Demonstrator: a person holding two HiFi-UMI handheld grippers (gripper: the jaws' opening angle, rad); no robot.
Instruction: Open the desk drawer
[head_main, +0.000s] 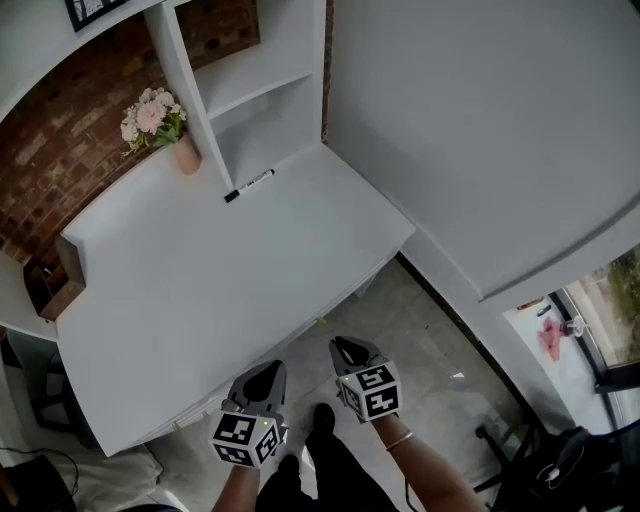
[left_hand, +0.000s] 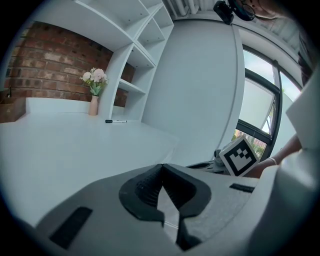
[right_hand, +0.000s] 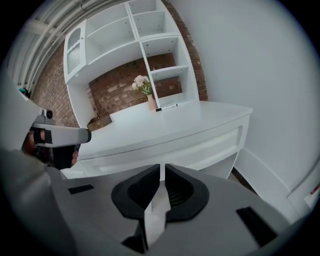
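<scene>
- My left gripper (left_hand: 161, 167) has its jaws closed tip to tip, with nothing between them.
- My right gripper (right_hand: 162, 167) is the same: jaws drawn together to a thin slit, holding nothing.
- The drawer (right_hand: 170, 142) sits under the front edge of the white table (head_main: 200, 290). It shows in the right gripper view as a long panelled front.
- That front lies flush with the frame around it, with no gap showing, so I judge the drawer fully shut.
- I cannot make out a knob or handle on it from here.
- In the head view both grippers hang off the table's front edge, above the floor (head_main: 420, 330). The left is near the edge and the right a little further out. Neither touches the drawer.
- The right gripper faces the drawer front, while the left looks across the tabletop towards the marker (head_main: 248, 186) and the vase of flowers (head_main: 152, 118).
- Nothing of the task is done yet, as I read it. This is only the approach.
- What is left is to come down to the drawer front, find a lip or edge to catch, open the jaws if needed, take hold and pull it out.
</scene>
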